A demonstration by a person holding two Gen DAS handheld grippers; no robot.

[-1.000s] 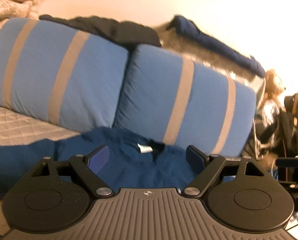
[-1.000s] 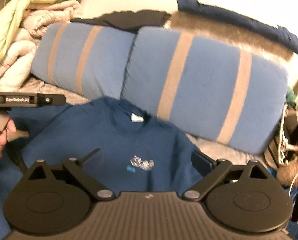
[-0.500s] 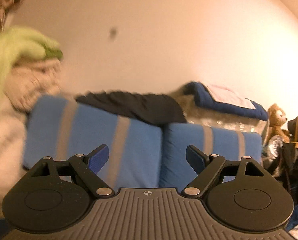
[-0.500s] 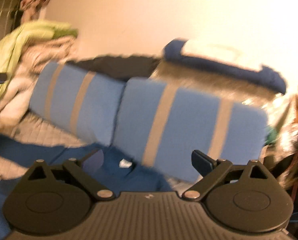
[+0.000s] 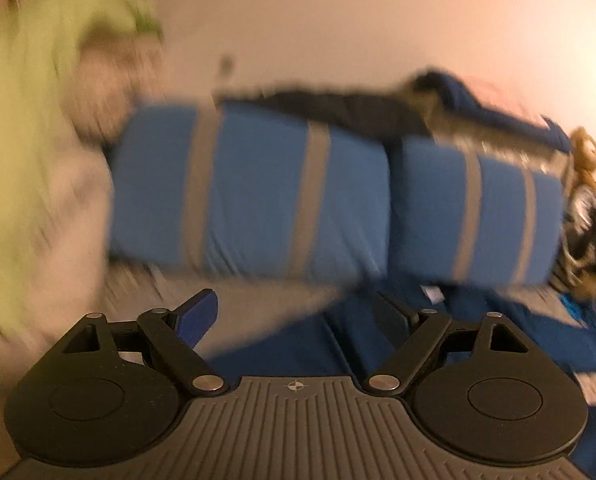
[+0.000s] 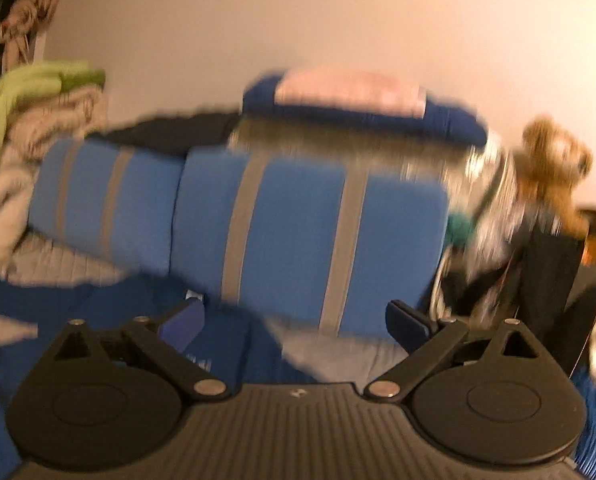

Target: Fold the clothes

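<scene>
1. We see our left gripper [image 5: 296, 314] with its jaws set wide apart and nothing between them.
2. Our right gripper [image 6: 294, 322] likewise has its jaws spread wide, holding nothing.
3. The dark blue cotton T-shirt [image 5: 478, 332] lies spread on the quilted grey bed cover [image 6: 62, 264], its collar label towards the pillows; in the right wrist view the T-shirt [image 6: 110, 304] sits below and left of the jaws.
4. Behind it two bright blue pillows with grey stripes [image 5: 258, 196] stand side by side against the pale wall [image 6: 298, 20].
5. A black garment [image 5: 338, 104] lies draped over the pillows' top edge.
6. A heap of cream and lime-green blankets [image 6: 22, 120] rises at the left.
7. A brown plush teddy bear [image 6: 554, 164] sits at the right, beyond the pillows.
8. Both views are blurred, so finer detail escapes us.
</scene>
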